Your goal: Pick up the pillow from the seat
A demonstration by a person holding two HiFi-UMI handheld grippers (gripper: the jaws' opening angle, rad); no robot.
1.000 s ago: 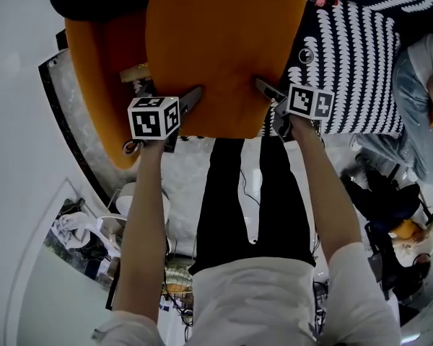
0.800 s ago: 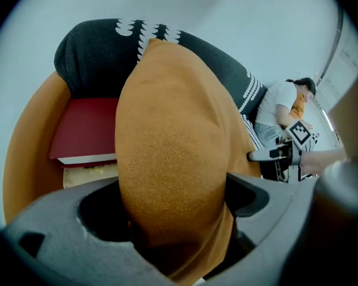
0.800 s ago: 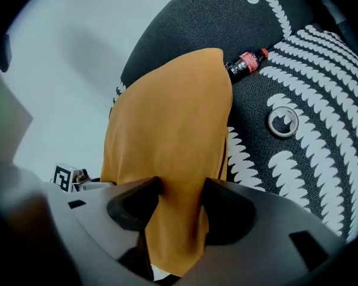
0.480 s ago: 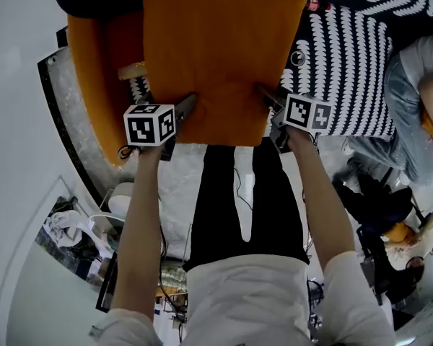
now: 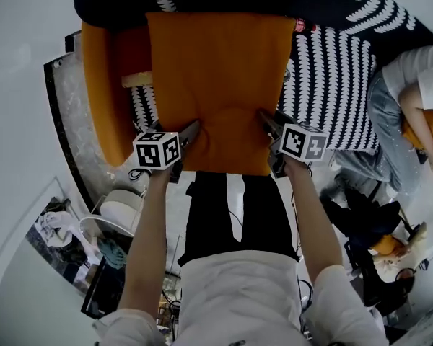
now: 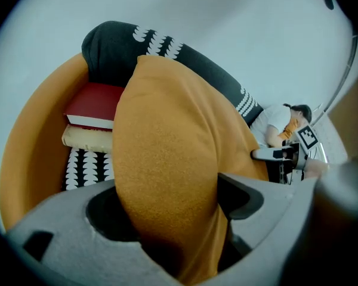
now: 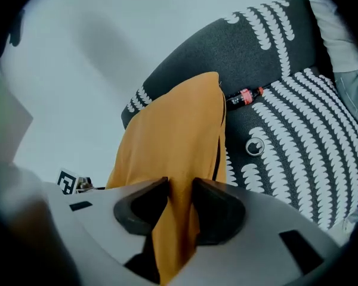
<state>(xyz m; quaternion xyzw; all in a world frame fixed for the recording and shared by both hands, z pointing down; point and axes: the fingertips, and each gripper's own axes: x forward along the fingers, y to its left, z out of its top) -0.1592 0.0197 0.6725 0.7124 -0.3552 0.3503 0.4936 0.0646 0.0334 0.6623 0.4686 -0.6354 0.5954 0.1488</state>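
Pale grey wall [image 7: 77, 46] is backing a black sofa [image 5: 332, 71] with white scalloped print, an orange curved armrest [image 5: 101, 107] is closing its left end, and dark-edged marbled floor [image 5: 68, 107] is showing beside it under even, diffuse light.

pillow [image 5: 216, 85]: 1
grippers: 2 – left gripper [image 5: 188, 132], right gripper [image 5: 268, 125]
red book [image 6: 95, 103]: 1
bottle [image 7: 244, 96]: 1

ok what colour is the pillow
The pillow is plain orange, clearest in the head view.
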